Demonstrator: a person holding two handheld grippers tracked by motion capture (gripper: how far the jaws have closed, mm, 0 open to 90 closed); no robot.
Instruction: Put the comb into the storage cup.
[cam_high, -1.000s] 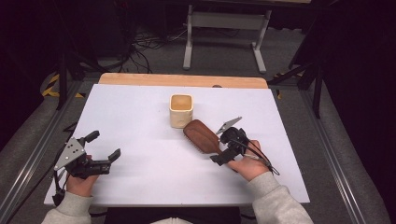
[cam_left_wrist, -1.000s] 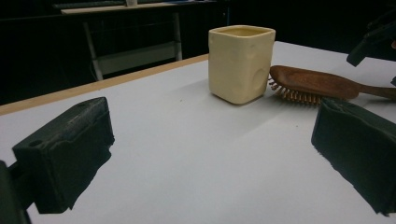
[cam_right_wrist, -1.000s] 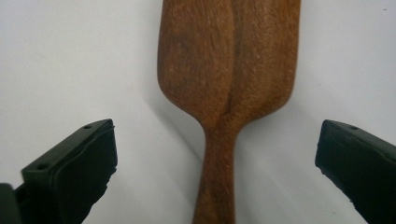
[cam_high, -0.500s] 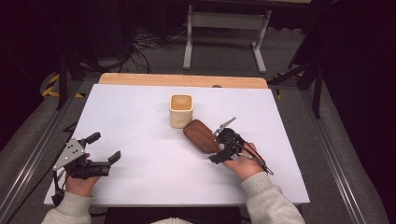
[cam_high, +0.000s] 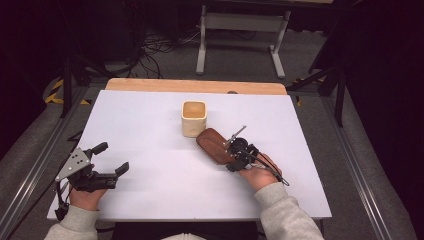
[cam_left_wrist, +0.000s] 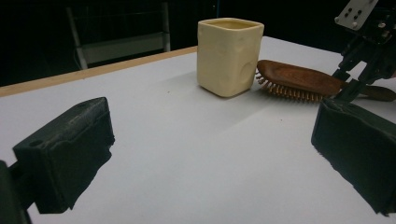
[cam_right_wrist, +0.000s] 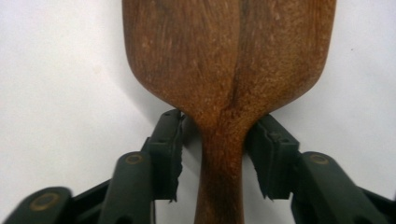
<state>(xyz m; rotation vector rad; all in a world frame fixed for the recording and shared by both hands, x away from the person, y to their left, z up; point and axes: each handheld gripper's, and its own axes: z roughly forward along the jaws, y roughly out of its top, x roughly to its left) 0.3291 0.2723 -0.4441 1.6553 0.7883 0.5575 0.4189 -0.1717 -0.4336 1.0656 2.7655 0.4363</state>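
Note:
A brown wooden hairbrush (cam_high: 214, 144) lies bristles down on the white table (cam_high: 145, 135), its head next to a cream square cup (cam_high: 194, 118). My right gripper (cam_high: 230, 157) straddles the brush's neck. In the right gripper view its jaws (cam_right_wrist: 219, 140) have just been closing, with the handle (cam_right_wrist: 222, 177) between them and narrow gaps still showing beside the pads. My left gripper (cam_high: 112, 157) rests at the table's near left, open and holding nothing (cam_left_wrist: 210, 154). The left gripper view shows the cup (cam_left_wrist: 228, 56), the brush (cam_left_wrist: 299, 79) and the right gripper (cam_left_wrist: 364, 56) beyond its jaws.
A wooden strip (cam_high: 195, 86) runs along the table's far edge. A metal stand (cam_high: 240, 30) and cables lie on the floor beyond it. Metal rails (cam_high: 35, 165) flank the table on both sides.
The right gripper's jaws have narrowed around the brush's neck, and the hand has shifted slightly. The left gripper, cup and brush have stayed put.

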